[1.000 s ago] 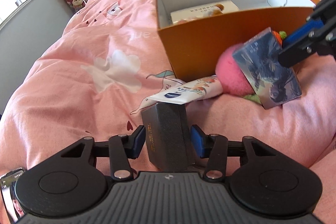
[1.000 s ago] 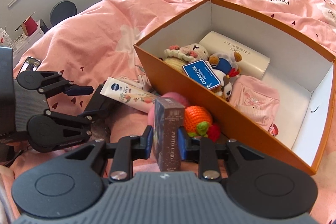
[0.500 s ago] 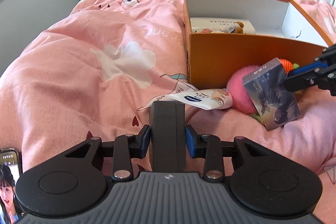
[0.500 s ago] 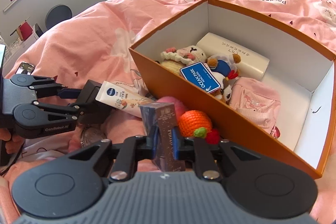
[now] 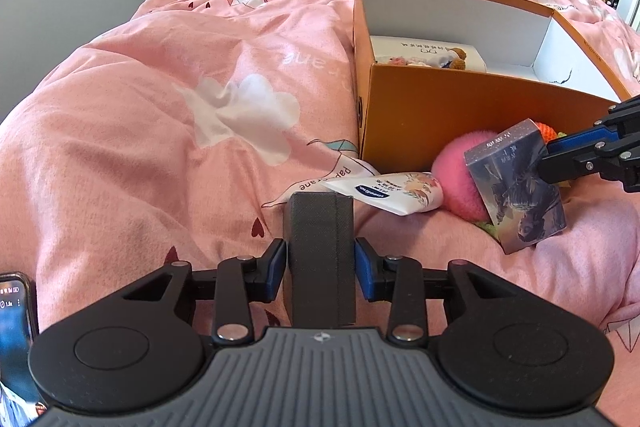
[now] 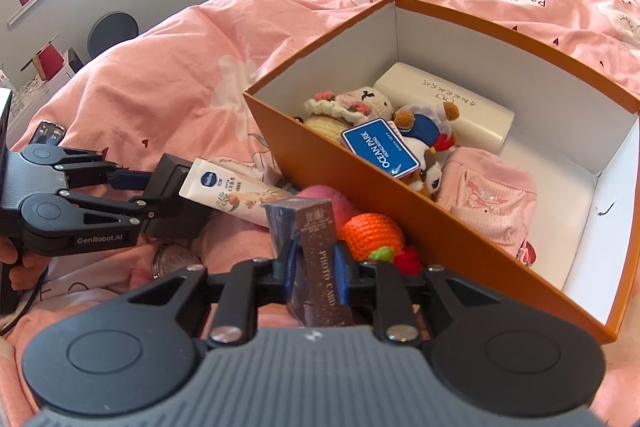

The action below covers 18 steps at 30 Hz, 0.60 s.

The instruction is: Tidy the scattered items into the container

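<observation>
The left gripper (image 5: 321,269) is clenched on a dark grey case (image 5: 322,251) with a fine woven texture and square edges, and the case stands upright between the 2 blue pads. The right gripper (image 6: 315,273) grasps a glossy card box (image 6: 316,259), printed "PHOTO CARD", tilted a little. The orange box (image 6: 460,227) is stiff cardboard, white inside, and rests on a soft, wrinkled pink duvet (image 5: 160,115). Just outside its near wall lie a smooth white tube (image 5: 386,189), a fluffy pink ball (image 5: 454,171) and a crocheted orange toy (image 6: 372,233), touching each other. Left of the box the duvet is open and wide. Only the right view shows the inside: plush toys (image 6: 360,105), a blue card (image 6: 380,149), a cream block (image 6: 448,103), a pink cloth (image 6: 488,195), with bare floor at the right end. Only the left view shows the picture on the card box face.
</observation>
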Each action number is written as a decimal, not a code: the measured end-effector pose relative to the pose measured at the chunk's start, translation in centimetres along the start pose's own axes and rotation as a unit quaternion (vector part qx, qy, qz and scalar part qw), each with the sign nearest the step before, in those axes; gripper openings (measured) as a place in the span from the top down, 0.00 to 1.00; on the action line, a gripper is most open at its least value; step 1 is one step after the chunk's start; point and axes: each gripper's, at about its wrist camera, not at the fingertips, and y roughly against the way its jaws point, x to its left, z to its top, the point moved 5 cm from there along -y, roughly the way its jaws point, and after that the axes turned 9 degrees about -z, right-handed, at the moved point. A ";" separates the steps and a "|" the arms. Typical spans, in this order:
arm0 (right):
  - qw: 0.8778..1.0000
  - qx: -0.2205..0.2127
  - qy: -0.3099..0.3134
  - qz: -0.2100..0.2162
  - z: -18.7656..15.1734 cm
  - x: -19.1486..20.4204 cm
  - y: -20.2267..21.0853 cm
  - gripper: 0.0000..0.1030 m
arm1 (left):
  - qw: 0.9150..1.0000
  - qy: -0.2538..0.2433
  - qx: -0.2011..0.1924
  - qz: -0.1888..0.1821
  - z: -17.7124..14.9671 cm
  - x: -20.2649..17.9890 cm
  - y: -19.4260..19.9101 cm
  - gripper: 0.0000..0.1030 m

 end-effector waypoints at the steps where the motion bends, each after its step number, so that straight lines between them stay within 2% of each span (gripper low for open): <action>1: 1.000 0.000 0.000 0.003 0.0 0.0 -0.1 0.77 | 1.000 -0.001 0.001 0.001 0.0 0.0 0.0 0.58; 6: 1.000 -0.004 0.018 0.010 0.5 0.7 -0.5 0.70 | 1.000 -0.004 0.003 0.003 0.0 -0.1 -0.1 0.58; 12: 0.995 -0.024 0.092 -0.027 1.6 2.2 -0.9 0.64 | 1.000 -0.004 0.005 0.001 0.0 -0.2 -0.2 0.58; 15: 0.994 -0.014 0.105 -0.030 1.5 2.4 -2.1 0.62 | 1.000 -0.004 0.006 0.001 0.0 -0.1 -0.3 0.58; 18: 0.996 0.001 0.091 -0.022 1.2 2.1 -2.9 0.58 | 1.000 -0.003 0.007 0.000 -0.1 -0.1 -0.3 0.58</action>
